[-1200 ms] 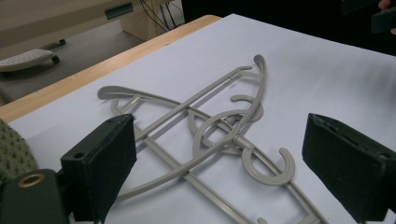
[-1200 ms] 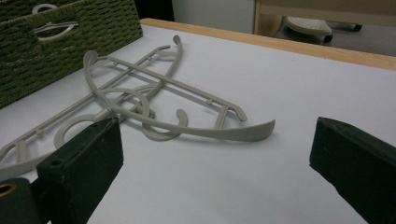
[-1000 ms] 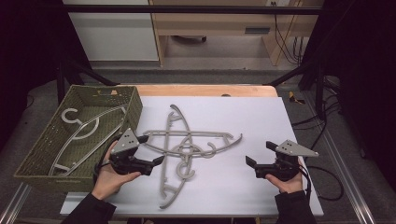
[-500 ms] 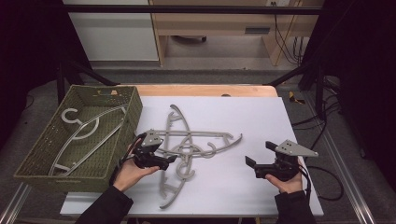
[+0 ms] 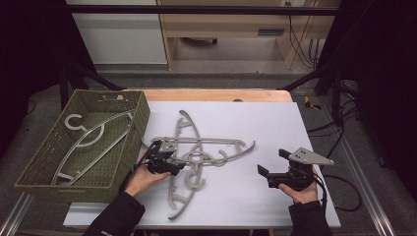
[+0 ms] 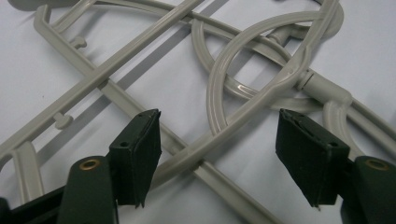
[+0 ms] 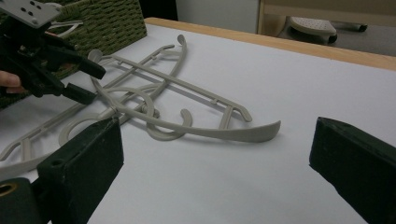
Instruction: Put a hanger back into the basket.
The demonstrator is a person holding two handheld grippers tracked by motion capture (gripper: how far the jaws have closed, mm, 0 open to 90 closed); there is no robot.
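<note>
The tangled hangers [image 5: 196, 152] lie on the tabletop [image 5: 275, 123] just right of the basket [image 5: 125, 152], which holds another hanger [image 5: 88, 135]. The left gripper [image 5: 169, 164] has just been closing, fingers [image 6: 137, 154] still apart astride one hanger's bar. Well right of the pile, the right gripper [image 5: 265, 174] holds its fingers apart, empty.

We wear dark long sleeves [image 5: 115, 216] with small white lettering near the left cuff. Each black gripper, left [image 5: 172, 164] and right [image 5: 263, 173], carries a grey three-cornered plate on top; brass screws sit by the dark pads [image 6: 140, 154], a black cable trailing at five o'clock.
</note>
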